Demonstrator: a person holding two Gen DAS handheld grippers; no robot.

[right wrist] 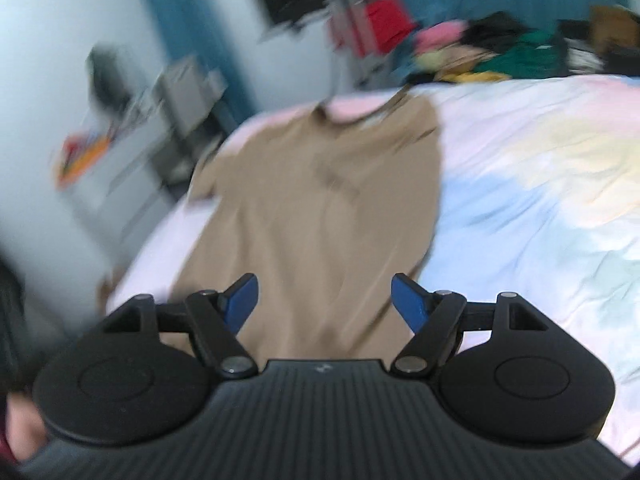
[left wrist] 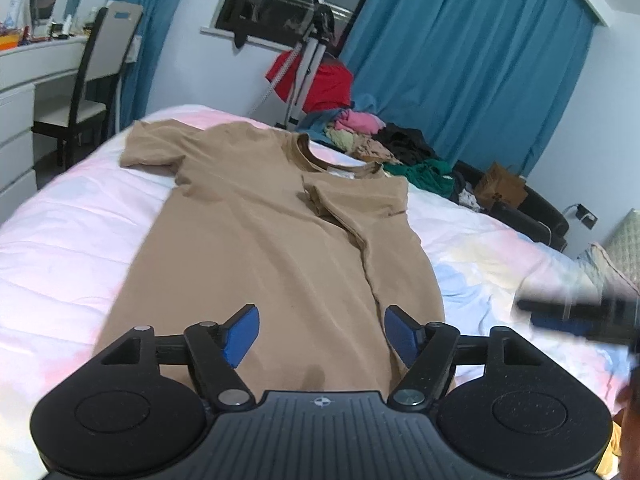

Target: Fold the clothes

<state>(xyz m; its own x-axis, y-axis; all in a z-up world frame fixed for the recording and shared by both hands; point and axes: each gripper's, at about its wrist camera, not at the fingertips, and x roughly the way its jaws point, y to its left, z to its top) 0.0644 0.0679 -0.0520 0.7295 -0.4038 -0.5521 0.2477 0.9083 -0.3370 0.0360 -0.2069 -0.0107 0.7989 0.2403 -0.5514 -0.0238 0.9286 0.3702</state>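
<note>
A tan T-shirt [left wrist: 272, 240] lies flat on the bed [left wrist: 60, 240], neck away from me. Its right side and sleeve are folded in over the body; the left sleeve lies spread out. My left gripper [left wrist: 320, 320] is open and empty above the shirt's bottom hem. My right gripper [right wrist: 323, 292] is open and empty, also over the hem end of the shirt [right wrist: 320, 200]; its view is blurred by motion. The right gripper shows as a dark blur at the right edge of the left wrist view [left wrist: 580, 316].
A pile of mixed clothes [left wrist: 384, 144] lies at the bed's far edge, seen also in the right wrist view [right wrist: 480, 56]. Behind stand a tripod [left wrist: 308, 60], blue curtains [left wrist: 472, 60], a chair [left wrist: 92, 80] and a white desk [left wrist: 24, 80]. A cardboard box [left wrist: 500, 186] sits far right.
</note>
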